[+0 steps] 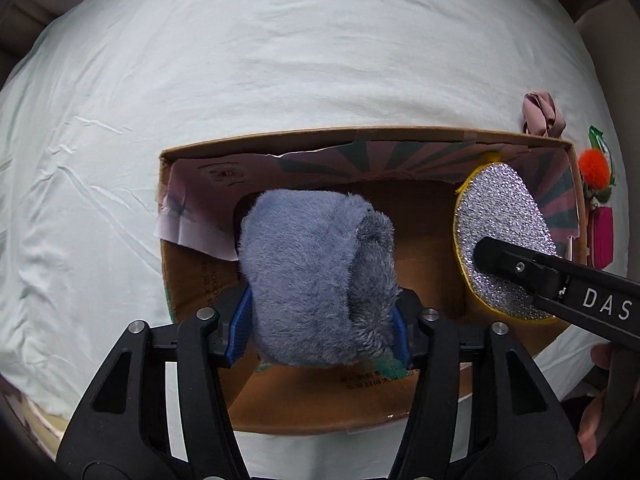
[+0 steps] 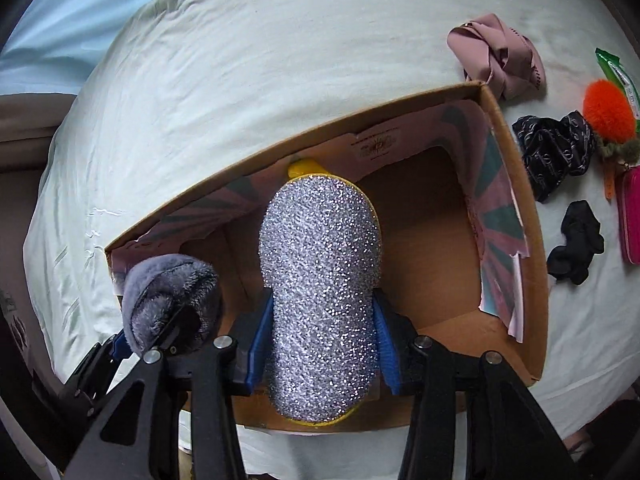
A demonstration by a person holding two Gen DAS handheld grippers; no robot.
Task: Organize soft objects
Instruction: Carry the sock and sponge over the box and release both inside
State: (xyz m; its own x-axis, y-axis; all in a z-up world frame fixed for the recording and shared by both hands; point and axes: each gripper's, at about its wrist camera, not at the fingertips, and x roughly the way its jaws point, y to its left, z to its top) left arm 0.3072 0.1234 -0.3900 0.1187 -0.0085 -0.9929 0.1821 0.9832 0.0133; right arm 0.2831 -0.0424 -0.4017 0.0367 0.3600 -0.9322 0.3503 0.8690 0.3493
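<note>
An open cardboard box (image 1: 320,134) lies on a pale bed sheet (image 1: 240,60). My left gripper (image 1: 320,328) points down over the box's left half, shut on a grey-blue furry plush piece (image 1: 312,276) whose sides press against the blue pads. My right gripper (image 2: 320,344) hangs over the box (image 2: 280,152), shut on a silver glittery scouring pad with a yellow edge (image 2: 320,288). In the left wrist view that pad (image 1: 504,220) hangs in the box's right end, with one black finger (image 1: 520,268) across it. The plush (image 2: 168,296) shows at lower left in the right wrist view.
To the right of the box lie a pink cloth (image 2: 496,56), a black patterned cloth (image 2: 556,148), a black scrunchie (image 2: 576,240), an orange pompom (image 2: 608,108), a green packet (image 2: 612,68) and a pink case (image 2: 632,216). Torn printed paper lines the box walls.
</note>
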